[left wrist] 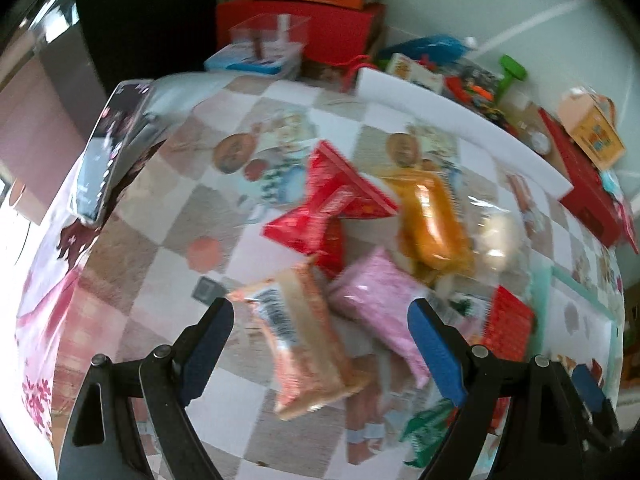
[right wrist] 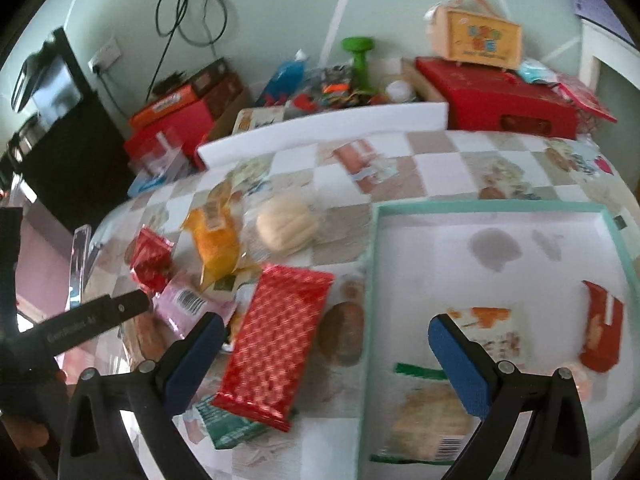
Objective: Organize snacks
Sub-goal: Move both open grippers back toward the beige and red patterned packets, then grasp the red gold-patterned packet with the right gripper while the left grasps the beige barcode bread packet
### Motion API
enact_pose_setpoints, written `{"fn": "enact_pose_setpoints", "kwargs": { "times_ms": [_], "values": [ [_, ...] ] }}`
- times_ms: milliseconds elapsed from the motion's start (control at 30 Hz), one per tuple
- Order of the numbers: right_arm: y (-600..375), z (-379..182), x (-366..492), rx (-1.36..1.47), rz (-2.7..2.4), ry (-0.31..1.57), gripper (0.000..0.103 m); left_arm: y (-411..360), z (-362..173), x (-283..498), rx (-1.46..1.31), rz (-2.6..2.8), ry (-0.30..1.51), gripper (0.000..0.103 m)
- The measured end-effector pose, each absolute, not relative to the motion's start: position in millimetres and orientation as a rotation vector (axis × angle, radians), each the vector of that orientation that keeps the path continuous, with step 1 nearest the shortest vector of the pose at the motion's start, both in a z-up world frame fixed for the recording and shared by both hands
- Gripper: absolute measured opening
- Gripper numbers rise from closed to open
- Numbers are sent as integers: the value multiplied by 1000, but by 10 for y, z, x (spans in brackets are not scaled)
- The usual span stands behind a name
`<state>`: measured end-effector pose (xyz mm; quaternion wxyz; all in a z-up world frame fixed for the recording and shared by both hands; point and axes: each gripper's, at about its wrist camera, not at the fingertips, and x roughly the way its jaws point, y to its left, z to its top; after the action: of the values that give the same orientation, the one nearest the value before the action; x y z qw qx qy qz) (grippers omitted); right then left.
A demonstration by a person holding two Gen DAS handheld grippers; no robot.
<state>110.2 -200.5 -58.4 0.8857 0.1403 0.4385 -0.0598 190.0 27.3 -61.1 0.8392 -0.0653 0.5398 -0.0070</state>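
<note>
A heap of wrapped snacks lies on the checked tablecloth. In the left wrist view my left gripper [left wrist: 320,320] is open above a peach packet [left wrist: 304,344], with a pink packet [left wrist: 380,300], a red packet [left wrist: 328,204] and an orange packet [left wrist: 432,224] beyond. In the right wrist view my right gripper [right wrist: 326,340] is open and empty, between a red patterned packet [right wrist: 276,344] on the left and a mint-rimmed tray [right wrist: 480,210] on the right. The tray holds a cracker packet [right wrist: 432,412] and a red packet [right wrist: 600,328]. A pale round bun [right wrist: 286,220] lies in clear wrap.
A white foam board [right wrist: 320,126] stands along the table's far edge. Behind it are red boxes [right wrist: 500,96], a green dumbbell [right wrist: 358,60] and an orange toy case [right wrist: 480,36]. A clear tub [left wrist: 272,36] sits at the back left. The left gripper's arm [right wrist: 92,320] shows at left.
</note>
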Motion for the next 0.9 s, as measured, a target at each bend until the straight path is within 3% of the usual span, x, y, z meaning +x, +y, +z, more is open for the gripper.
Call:
{"fn": "enact_pose_setpoints", "kwargs": {
  "times_ms": [300,633,733,900],
  "values": [
    [-1732,-813,1260,253,-91,1002,103,385,-885,1941,-184,10,1217,89],
    [-1548,-1017,1324,177,-85,1066,92,451,-1039,1970,-221,18,1258,87],
    [-1524,-1045,1329,163,-85,1068,88,471,-1060,1954,-228,17,1269,76],
    [-1550,-1067,1324,194,-79,1077,81,455,-1048,1892,-224,13,1265,66]
  ]
}}
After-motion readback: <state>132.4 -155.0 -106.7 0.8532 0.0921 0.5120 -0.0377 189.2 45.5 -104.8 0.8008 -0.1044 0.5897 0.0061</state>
